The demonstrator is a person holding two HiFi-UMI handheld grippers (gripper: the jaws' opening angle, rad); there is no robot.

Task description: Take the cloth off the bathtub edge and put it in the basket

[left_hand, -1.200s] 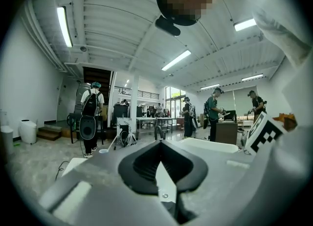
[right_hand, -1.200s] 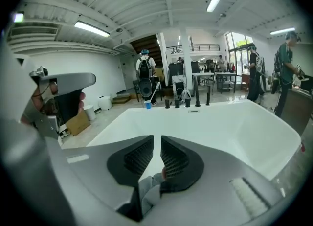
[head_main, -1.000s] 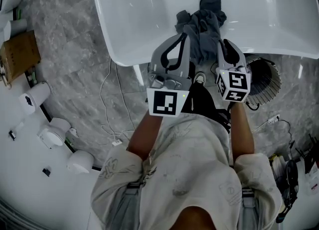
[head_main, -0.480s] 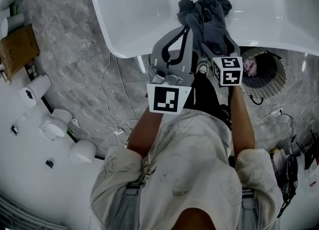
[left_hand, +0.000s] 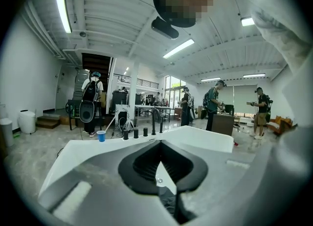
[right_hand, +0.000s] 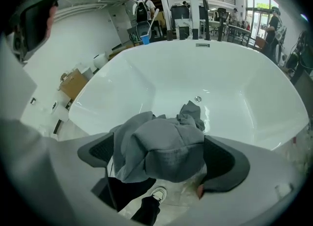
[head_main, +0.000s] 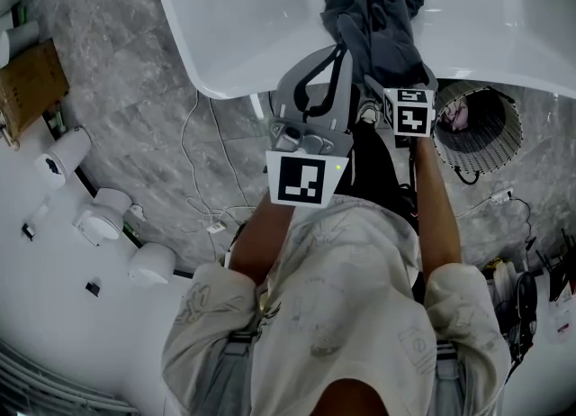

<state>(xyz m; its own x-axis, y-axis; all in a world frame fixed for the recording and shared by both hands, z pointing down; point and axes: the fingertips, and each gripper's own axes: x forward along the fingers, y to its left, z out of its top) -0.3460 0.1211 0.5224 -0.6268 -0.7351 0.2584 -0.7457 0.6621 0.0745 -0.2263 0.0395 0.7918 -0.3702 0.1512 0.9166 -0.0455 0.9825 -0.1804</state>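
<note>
A dark grey cloth (head_main: 382,27) hangs bunched over the near edge of the white bathtub (head_main: 234,90). My right gripper (head_main: 400,70) points steeply down at it. Its jaws have just been opening and stand wide, with the cloth (right_hand: 166,149) lying between them on the tub rim (right_hand: 254,137). My left gripper (head_main: 336,52) is just left of the cloth, its tips together with nothing seen between them. In the left gripper view its tips (left_hand: 159,143) meet over the tub, with a bit of dark cloth (left_hand: 168,203) showing below. The round wire basket (head_main: 481,126) stands on the floor, right of the right gripper.
Cables (head_main: 211,180) trail over the marble floor left of my legs. White cylinders (head_main: 67,158) and a cardboard box (head_main: 31,90) sit at the left. A blue cup (left_hand: 100,135) and black fittings stand on the tub's far rim. Several people stand beyond it.
The right gripper has tipped downward and sunk onto the cloth at the tub edge, its jaws spreading wide around it. The left gripper has barely moved.
</note>
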